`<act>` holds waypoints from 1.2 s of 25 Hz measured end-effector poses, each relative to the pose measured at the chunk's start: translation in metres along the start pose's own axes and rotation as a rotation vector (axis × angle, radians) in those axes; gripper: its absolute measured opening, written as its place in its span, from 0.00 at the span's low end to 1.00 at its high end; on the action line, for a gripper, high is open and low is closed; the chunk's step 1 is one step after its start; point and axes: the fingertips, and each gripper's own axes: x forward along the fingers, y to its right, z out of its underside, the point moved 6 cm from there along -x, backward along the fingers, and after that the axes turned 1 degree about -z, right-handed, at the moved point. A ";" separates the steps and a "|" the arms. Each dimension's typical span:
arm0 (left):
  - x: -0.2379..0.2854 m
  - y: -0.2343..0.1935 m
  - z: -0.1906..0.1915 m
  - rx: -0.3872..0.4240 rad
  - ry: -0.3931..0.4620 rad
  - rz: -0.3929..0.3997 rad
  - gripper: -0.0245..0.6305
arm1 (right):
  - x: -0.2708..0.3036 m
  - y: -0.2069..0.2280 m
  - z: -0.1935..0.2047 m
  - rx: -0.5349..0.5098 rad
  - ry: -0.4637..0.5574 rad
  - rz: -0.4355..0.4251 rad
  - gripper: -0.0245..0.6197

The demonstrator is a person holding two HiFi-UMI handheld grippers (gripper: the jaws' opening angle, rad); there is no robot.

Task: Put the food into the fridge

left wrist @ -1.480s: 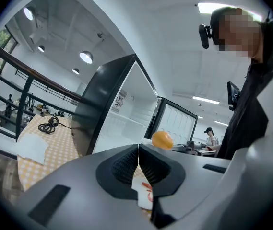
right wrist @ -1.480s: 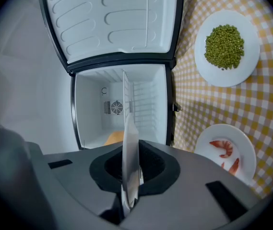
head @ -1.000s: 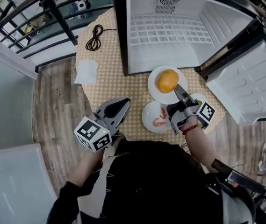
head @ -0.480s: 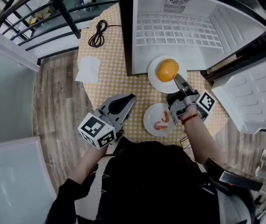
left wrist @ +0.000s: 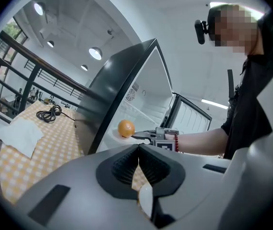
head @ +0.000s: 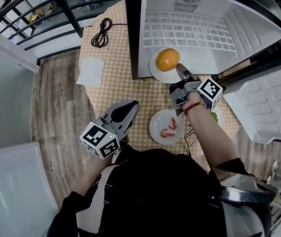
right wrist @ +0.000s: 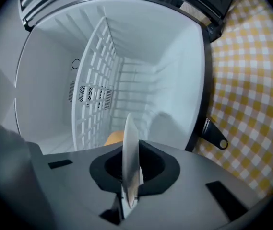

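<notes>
An orange [head: 168, 59] rides on a white plate [head: 157, 72] at the mouth of the open fridge [head: 204, 28]. My right gripper [head: 181, 72] is shut on that plate's near rim [right wrist: 130, 157]; the orange [right wrist: 113, 138] peeks past the jaws in the right gripper view. A second white plate [head: 157, 127] with shrimp [head: 171, 129] lies on the checked table [head: 130, 90] under my right forearm. My left gripper [head: 133, 105] is shut and holds nothing, at the table's near edge left of the shrimp plate. From the left gripper view the orange [left wrist: 125, 128] shows at the fridge's edge.
The fridge door [head: 263, 102] stands open at the right. A white wire rack [right wrist: 95, 95] lines the fridge's inside. A coiled black cable [head: 100, 33] and a white napkin [head: 91, 71] lie on the table's left part. Something green [head: 213, 116] shows beside my right arm.
My right gripper has carried the plate with the orange away from me, from beside the shrimp plate to the fridge's opening. The left gripper has shifted only slightly.
</notes>
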 end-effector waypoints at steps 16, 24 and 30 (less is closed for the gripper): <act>-0.016 -0.007 0.012 -0.044 0.009 -0.038 0.06 | 0.046 -0.005 -0.002 -0.065 -0.027 0.106 0.08; -0.021 -0.010 0.016 -0.058 0.023 -0.054 0.06 | 0.064 -0.005 -0.008 -0.153 -0.012 0.143 0.08; -0.024 -0.009 0.019 -0.054 0.022 -0.061 0.06 | 0.074 -0.009 -0.011 -0.253 -0.032 0.167 0.08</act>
